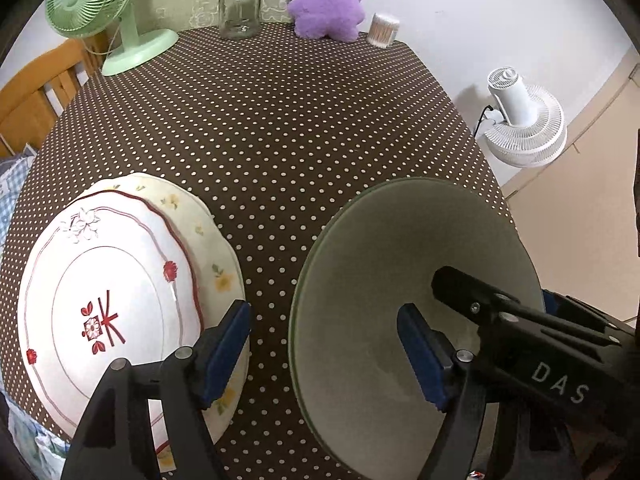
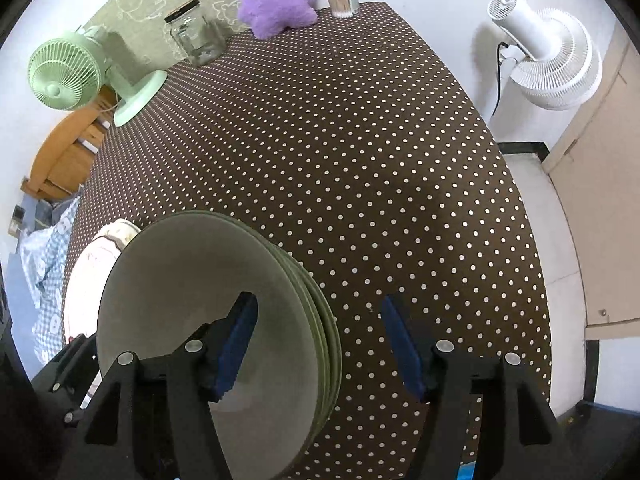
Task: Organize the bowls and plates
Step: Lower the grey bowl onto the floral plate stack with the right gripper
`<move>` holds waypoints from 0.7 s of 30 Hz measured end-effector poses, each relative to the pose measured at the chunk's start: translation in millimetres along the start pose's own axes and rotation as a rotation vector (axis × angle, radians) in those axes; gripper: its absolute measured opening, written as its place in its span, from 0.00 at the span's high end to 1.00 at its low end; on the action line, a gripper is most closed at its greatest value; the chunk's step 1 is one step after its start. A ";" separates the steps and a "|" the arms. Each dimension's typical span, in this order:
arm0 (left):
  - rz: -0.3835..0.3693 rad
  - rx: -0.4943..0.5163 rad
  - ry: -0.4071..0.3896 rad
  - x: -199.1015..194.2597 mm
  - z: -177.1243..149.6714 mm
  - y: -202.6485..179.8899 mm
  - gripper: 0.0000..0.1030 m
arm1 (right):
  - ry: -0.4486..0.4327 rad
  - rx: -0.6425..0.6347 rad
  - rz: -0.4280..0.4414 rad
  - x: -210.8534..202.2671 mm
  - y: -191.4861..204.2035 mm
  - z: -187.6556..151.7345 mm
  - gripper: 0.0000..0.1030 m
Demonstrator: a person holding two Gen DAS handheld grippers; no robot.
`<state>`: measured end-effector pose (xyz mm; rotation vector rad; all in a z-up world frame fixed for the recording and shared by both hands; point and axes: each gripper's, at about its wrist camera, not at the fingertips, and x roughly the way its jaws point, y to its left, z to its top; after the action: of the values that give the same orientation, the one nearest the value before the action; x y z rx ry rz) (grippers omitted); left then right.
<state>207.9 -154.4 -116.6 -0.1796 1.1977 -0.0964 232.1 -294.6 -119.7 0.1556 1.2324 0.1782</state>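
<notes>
A white plate with red flowers (image 1: 104,312) lies on a cream plate with yellow flowers (image 1: 216,256) at the near left of the table. A stack of green plates (image 1: 400,264) sits at the near right; it also shows in the right wrist view (image 2: 192,280). My left gripper (image 1: 324,352) is open, its fingers straddling the gap between the two stacks. My right gripper (image 2: 316,344) is open over the right rim of the green stack, one finger above the top plate. The right gripper's body (image 1: 520,336) reaches over the green plates.
The table has a brown polka-dot cloth (image 1: 280,120). At the far edge stand a green fan (image 1: 100,12), a glass jar (image 1: 240,4), a purple plush toy (image 1: 328,0) and a swab container (image 1: 384,28). A white fan (image 1: 524,120) stands on the floor right; a wooden chair (image 1: 36,92) left.
</notes>
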 end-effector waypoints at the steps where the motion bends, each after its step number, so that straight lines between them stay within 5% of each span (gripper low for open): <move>1: -0.005 -0.004 0.004 0.3 0.9 0.4 0.25 | -0.001 0.004 -0.001 0.2 -0.3 0.0 0.35; 8: -0.039 0.002 0.018 5.1 4.5 0.4 0.26 | -0.002 0.021 -0.025 0.3 -2.6 1.4 0.35; 15: -0.077 -0.002 0.027 14.9 4.4 0.2 0.40 | 0.019 0.031 -0.029 8.6 -1.1 -0.6 0.36; 21: -0.105 0.032 0.032 13.8 3.2 -3.7 0.57 | 0.009 -0.032 -0.031 7.1 12.0 -2.7 0.56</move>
<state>215.9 -160.2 -127.5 -0.2135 1.2176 -0.2109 231.1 -281.2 -124.6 0.1079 1.2392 0.1716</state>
